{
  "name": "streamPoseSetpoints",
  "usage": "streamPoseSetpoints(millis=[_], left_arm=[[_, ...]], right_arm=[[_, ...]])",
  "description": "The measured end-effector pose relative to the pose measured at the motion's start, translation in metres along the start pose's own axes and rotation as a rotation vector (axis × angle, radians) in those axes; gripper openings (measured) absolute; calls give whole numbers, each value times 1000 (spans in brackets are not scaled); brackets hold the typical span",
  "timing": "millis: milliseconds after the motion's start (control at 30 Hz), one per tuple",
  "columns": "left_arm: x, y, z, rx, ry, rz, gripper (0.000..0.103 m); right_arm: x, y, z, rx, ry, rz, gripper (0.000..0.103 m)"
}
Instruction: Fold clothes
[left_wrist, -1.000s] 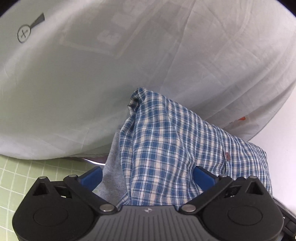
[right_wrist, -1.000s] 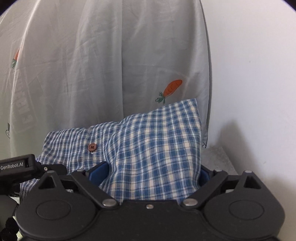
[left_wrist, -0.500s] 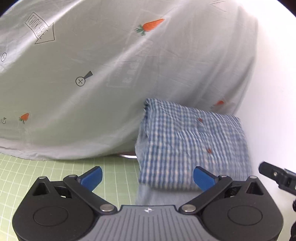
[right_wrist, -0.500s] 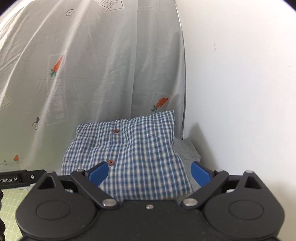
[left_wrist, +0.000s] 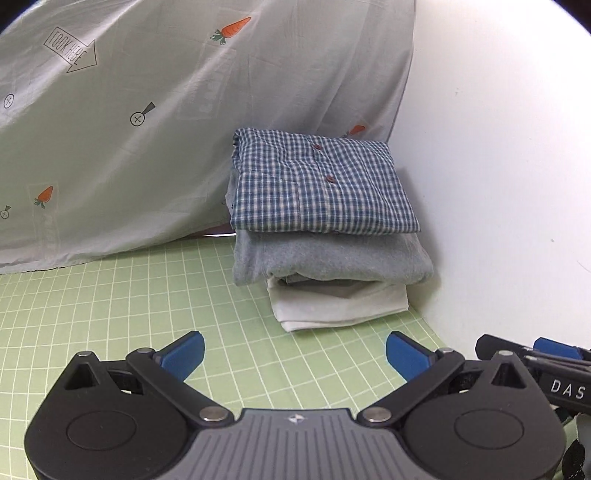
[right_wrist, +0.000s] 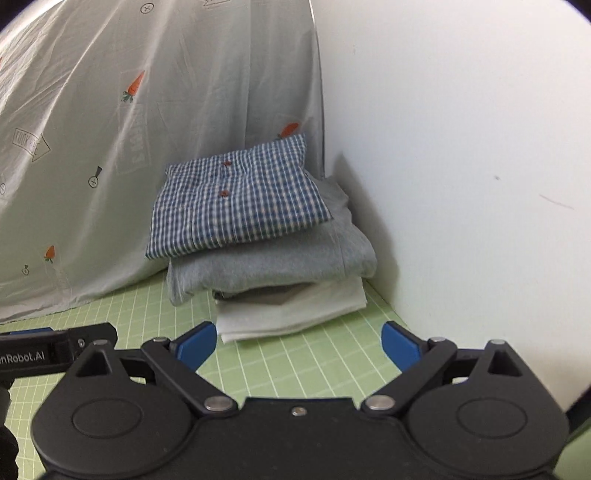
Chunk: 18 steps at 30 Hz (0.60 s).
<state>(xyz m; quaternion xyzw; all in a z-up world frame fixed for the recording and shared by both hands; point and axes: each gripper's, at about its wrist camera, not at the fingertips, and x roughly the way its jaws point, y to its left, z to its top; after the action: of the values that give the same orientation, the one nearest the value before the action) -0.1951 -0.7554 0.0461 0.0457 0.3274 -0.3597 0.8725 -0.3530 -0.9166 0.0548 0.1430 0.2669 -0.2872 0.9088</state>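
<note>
A folded blue checked shirt (left_wrist: 317, 188) (right_wrist: 240, 199) lies on top of a stack in the corner. Under it sit a folded grey garment (left_wrist: 325, 258) (right_wrist: 273, 262) and a folded white one (left_wrist: 340, 302) (right_wrist: 288, 310). My left gripper (left_wrist: 293, 354) is open over the green mat, a short way in front of the stack, holding nothing. My right gripper (right_wrist: 299, 345) is open too, just before the white garment's front edge, also holding nothing. The right gripper's body (left_wrist: 535, 362) shows at the left wrist view's right edge.
The stack rests on a green grid mat (left_wrist: 147, 302) (right_wrist: 332, 354). A pale grey sheet printed with carrots (left_wrist: 147, 110) (right_wrist: 147, 110) hangs behind and to the left. A white wall (left_wrist: 498, 166) (right_wrist: 461, 166) closes the right side.
Both grippers have let go of the checked shirt and pulled back from it. The shirt now lies flat on the stack, farther away in both views.
</note>
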Motion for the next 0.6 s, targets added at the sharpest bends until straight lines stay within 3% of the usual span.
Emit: streamPoseSetpoints(millis=[300,600], left_arm=[[-14,-5,-29,29,48,0,103],[-21,-1,-27,41,36,9,103]], right_arm=[[-23,-7,-42,30,76,-2,96],[-28,-1,-44,31,75,12,96]])
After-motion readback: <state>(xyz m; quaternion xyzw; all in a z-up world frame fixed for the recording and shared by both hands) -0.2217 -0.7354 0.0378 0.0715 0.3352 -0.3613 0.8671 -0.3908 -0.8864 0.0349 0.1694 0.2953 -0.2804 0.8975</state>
